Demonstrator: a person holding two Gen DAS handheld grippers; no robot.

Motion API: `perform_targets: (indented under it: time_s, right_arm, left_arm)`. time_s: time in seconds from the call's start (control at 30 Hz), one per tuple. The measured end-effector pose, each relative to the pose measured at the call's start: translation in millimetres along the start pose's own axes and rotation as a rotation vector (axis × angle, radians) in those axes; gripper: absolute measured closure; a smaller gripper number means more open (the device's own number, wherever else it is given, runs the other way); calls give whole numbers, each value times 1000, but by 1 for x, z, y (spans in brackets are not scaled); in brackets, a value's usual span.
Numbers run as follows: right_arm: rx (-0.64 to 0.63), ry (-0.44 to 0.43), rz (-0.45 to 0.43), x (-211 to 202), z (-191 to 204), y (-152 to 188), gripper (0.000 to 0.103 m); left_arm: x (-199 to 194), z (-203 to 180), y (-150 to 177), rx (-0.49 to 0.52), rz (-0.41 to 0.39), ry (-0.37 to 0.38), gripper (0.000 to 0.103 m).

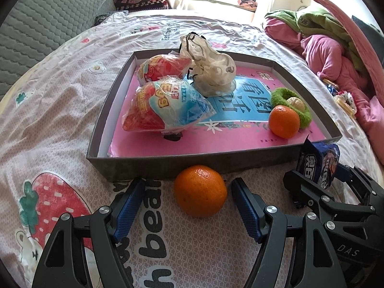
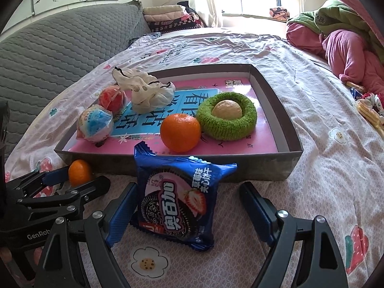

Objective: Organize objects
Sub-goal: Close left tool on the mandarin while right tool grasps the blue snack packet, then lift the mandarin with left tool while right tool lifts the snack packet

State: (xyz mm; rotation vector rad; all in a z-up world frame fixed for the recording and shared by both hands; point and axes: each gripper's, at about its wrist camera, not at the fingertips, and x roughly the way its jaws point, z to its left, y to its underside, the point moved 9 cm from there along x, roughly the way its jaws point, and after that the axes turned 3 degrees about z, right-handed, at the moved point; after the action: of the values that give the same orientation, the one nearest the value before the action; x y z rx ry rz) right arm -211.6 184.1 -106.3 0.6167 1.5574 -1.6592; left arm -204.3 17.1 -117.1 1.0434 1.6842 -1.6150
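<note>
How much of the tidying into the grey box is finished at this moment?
Done: the grey box already holds one orange, two wrapped snacks, a cloth pouch and a green ring. In hand: nothing is gripped; the open left tongs straddle the second orange, and the open right tongs straddle the blue biscuit packet. Left: both go inside.

Cookie packet (image 2: 177, 204): glossy blue plastic film. Box tray (image 1: 153, 165): matt grey cardboard. Hair ring (image 2: 228, 122): fuzzy green cloth. Orange (image 1: 200, 190): dimpled, slightly shiny peel. Bedsheet (image 1: 60, 110): printed matt cloth. Left tool (image 1: 188, 206): textured blue pads, matt black plastic.
</note>
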Motion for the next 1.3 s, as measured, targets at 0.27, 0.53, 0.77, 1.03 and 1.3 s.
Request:
perform_targets:
  time_s: [0.27,0.53,0.77,1.03,1.3]
  right_arm:
    - [-17,36,2,1,0,1,27]
    - [-47,45,-8,-2,7,3,46]
    - [-57,47,-4,-5,10,5,50]
    - [-66,48,-1,-10,11,8,51]
    - [-72,43,-5,-20,15,13,51]
  left_arm:
    - [-2,1,0,-19,-12,1,29]
    - [-7,1,1,-26,-16,24,52]
    - [-12,-7,3,3,-16,28,66]
    - [-19,-5,6,-1,-22,15,67]
    - [-36,-4,10,-1,-38,2,67]
